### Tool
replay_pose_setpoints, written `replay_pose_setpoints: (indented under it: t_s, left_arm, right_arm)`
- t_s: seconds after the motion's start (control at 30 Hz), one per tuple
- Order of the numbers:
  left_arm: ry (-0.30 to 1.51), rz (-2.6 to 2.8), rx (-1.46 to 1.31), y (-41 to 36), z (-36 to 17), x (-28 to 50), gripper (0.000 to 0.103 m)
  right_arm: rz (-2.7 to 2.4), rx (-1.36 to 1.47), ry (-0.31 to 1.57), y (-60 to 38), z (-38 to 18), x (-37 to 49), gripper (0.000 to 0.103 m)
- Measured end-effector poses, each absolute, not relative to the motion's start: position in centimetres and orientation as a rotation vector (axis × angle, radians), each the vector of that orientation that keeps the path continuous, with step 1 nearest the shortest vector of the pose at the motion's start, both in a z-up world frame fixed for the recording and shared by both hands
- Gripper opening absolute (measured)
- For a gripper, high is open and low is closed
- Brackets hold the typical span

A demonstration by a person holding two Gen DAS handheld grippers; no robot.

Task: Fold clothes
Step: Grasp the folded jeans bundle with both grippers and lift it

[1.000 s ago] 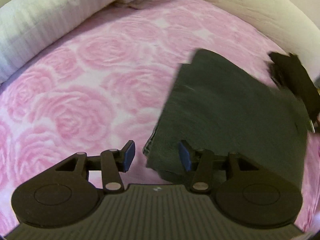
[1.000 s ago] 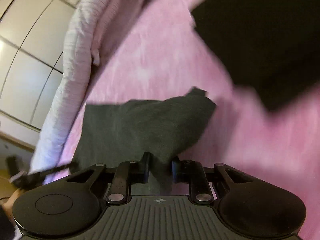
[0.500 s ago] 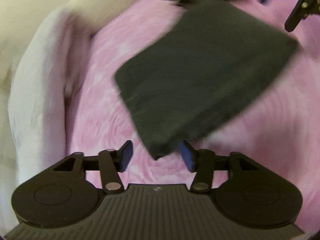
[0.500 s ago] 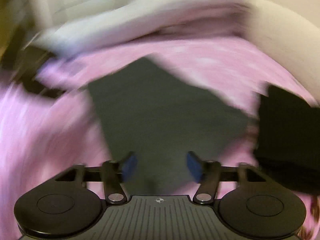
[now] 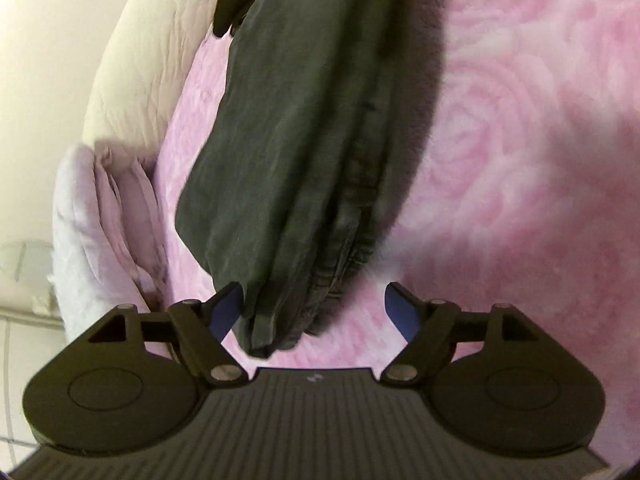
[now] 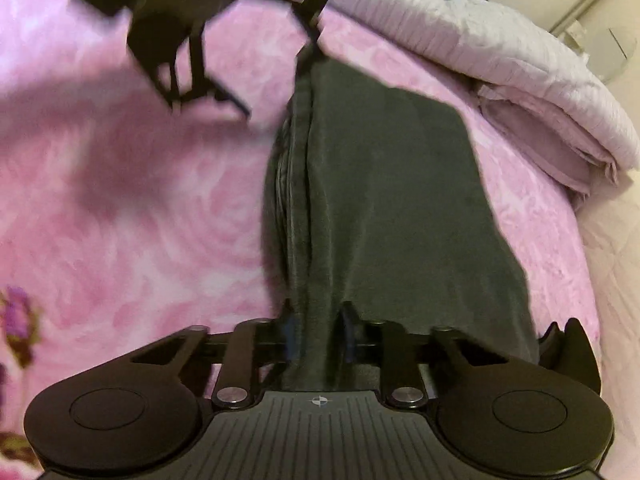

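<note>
Folded dark grey garment [image 5: 296, 152] lies stretched lengthwise on a pink rose-patterned blanket [image 5: 520, 140] that covers the bed, its stacked layers and a stitched hem visible along one long edge. In the left wrist view, the left gripper [image 5: 314, 307] has its jaws spread wide and opening; the near end of the garment hangs between them, the left blue pad [image 5: 226, 304] lies against or just beside the cloth, and the right pad stands clear of it, over bare blanket. In the right wrist view, the right gripper [image 6: 318, 334] has its jaws closing on the opposite end of the same garment [image 6: 380, 200], with a bunched fold of cloth pinched between the two narrow fingers [image 6: 348, 332]. At the far end of the garment in this view, the other gripper [image 6: 312, 12] appears as a blurred black frame. A second blurred black shape [image 6: 176, 28] hangs above the blanket to its left; what it is cannot be told. A pale lilac folded quilt [image 6: 500, 60] lies along the blanket's edge, just beside the garment but apart from it. A cream padded surface [image 5: 132, 60] borders the blanket in the left wrist view.
</note>
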State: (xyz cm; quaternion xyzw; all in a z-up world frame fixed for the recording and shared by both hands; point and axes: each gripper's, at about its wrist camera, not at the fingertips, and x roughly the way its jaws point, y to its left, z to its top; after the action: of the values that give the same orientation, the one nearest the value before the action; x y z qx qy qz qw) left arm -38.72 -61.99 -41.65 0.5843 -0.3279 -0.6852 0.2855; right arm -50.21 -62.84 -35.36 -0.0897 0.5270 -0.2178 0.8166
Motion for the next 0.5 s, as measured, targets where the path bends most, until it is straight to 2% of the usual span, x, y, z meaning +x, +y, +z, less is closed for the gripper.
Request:
replay_pose_setpoints:
  t_s: [0.1, 0.23, 0.33, 0.4, 0.43, 0.47, 0.5]
  left_arm:
    - [-0.972, -1.797, 1.557, -62.7, -42.7, -39.9, 0.075]
    - [-0.983, -1.759, 1.572, -64.3, -43.9, -41.2, 0.076]
    - [-0.812, -1.832, 1.556, -65.7, -42.8, -41.4, 0.065]
    - [-0.781, -1.865, 1.541, -65.8, -42.4, -40.9, 0.057]
    - [-0.772, -1.879, 1.535, -65.9, -42.2, -40.8, 0.056]
    - [-0.762, -1.892, 1.531, -66.0, -42.1, -40.6, 0.055]
    - [-0.752, -1.906, 1.527, -66.0, -42.0, -40.5, 0.054]
  right_arm:
    - [-0.496, -0.153, 1.109, -63.4, -32.7, -51.2, 0.015]
    - [-0.533, -0.102, 1.101, -63.7, -30.3, -52.6, 0.015]
    - [-0.545, -0.093, 1.108, -62.7, -30.8, -52.9, 0.015]
    - [-0.552, -0.09, 1.112, -62.0, -31.3, -53.1, 0.015]
    - [-0.562, -0.106, 1.118, -61.3, -31.7, -53.2, 0.019]
    - [-0.574, -0.139, 1.13, -60.4, -32.5, -53.1, 0.036]
    - [-0.579, -0.174, 1.135, -59.5, -33.4, -52.7, 0.046]
